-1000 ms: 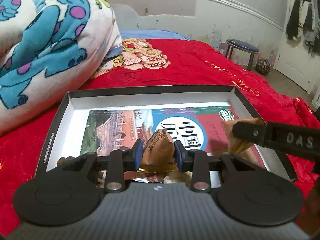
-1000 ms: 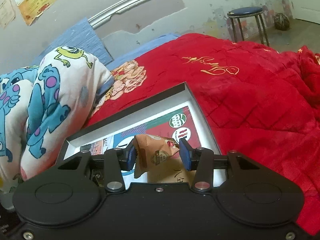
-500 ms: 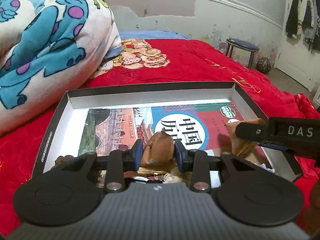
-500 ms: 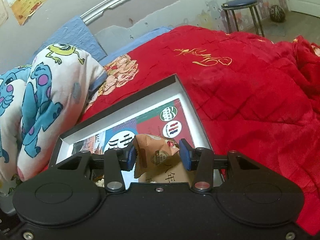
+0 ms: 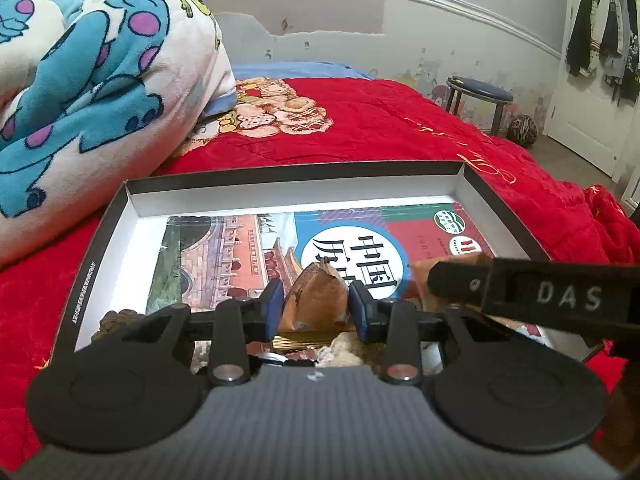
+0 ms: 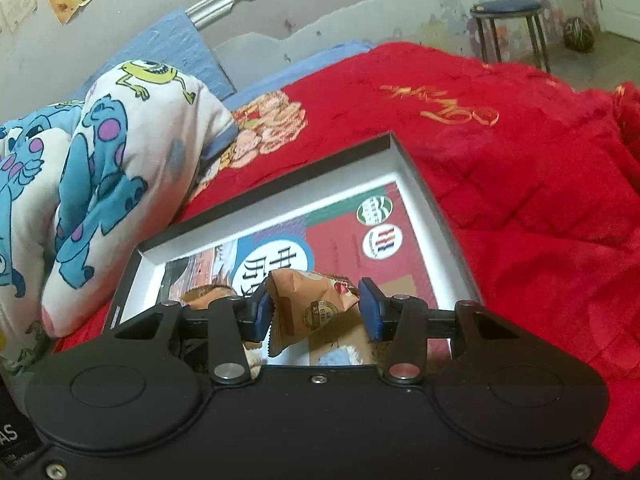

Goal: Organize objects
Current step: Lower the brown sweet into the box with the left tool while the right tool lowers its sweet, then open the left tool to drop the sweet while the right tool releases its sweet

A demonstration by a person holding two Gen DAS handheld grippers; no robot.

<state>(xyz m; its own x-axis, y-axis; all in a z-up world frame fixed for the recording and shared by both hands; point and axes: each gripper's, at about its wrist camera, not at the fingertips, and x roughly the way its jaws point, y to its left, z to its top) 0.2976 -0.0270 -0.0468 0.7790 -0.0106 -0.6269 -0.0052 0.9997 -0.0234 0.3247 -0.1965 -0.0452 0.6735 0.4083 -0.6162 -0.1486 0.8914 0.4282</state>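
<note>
A bed [image 5: 400, 136] with a red quilt fills the ground ahead of both tongs. A rolled cartoon blanket [image 5: 92, 80] lies on it, ahead and to the left of them. Directly under and ahead of the tongs sits a shallow box [image 5: 296, 172], black outside and white inside, resting flat on the quilt. A printed sheet [image 5: 240, 248] covers most of its floor. Far ahead and to the right, off the bed, stands a stool [image 5: 480, 98] with a dark ball [image 5: 524, 130] beside it on the floor.

The left tongs [image 5: 316, 308] are narrowed onto a brown packet [image 5: 316, 296]; both blue pads [image 5: 274, 308] press its sides, and the packet stands point-up between them, over the near part of the box. Below it, at the near edge of the box, lie more small items, too hidden by the tongs to name. The right tongs' body crosses in from the right of this view, its tip over a second packet.

In the right wrist view, the right tongs [image 6: 316, 310] hold that snack packet [image 6: 312, 308]. Its crimped left edge is against the left pad [image 6: 262, 314]; the right pad [image 6: 370, 312] is at the packet's right corner, though whether it touches is unclear. The packet hangs tilted, above the near right part of the box. The first packet shows just left of these tongs [image 6: 206, 294].
</note>
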